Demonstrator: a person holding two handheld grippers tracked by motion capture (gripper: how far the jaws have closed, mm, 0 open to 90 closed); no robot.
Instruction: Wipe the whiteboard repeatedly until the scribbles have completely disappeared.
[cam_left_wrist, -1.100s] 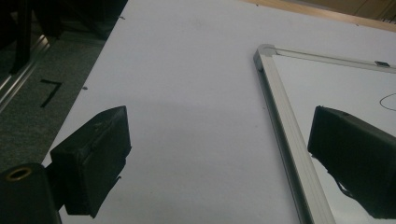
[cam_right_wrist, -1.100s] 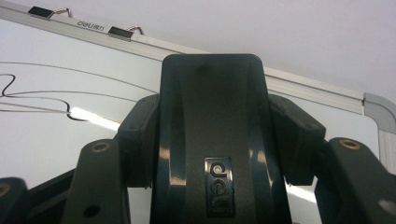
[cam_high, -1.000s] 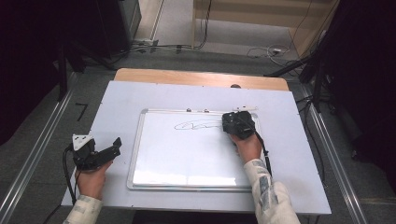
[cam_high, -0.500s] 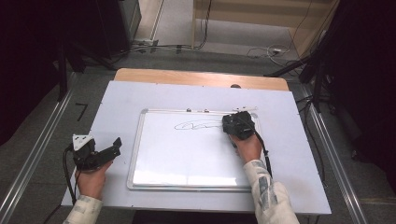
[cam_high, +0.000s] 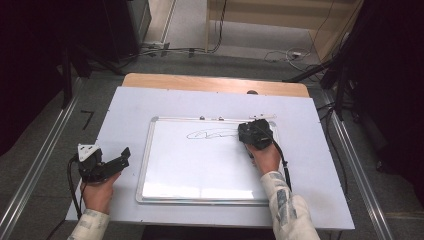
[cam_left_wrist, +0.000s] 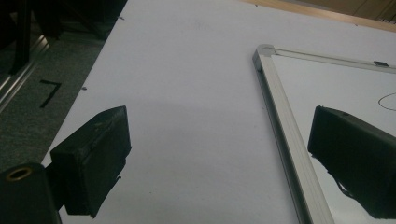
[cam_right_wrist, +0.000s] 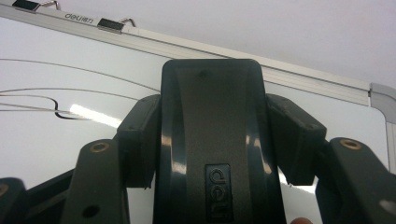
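Nothing has shifted since the earlier frames: I hold both hands where they were. My right gripper (cam_high: 254, 134) stays clamped on the black eraser (cam_right_wrist: 210, 140), pressed to the whiteboard (cam_high: 200, 165) near its upper right corner, just beside the drawn line (cam_high: 212, 134). My left gripper (cam_high: 107, 162) rests with jaws spread, off the board's left edge. The board lies on a pale sheet (cam_high: 310, 150) covering the wooden table (cam_high: 200, 82). Grey floor (cam_high: 190, 30) and cables (cam_high: 290, 54) lie beyond.
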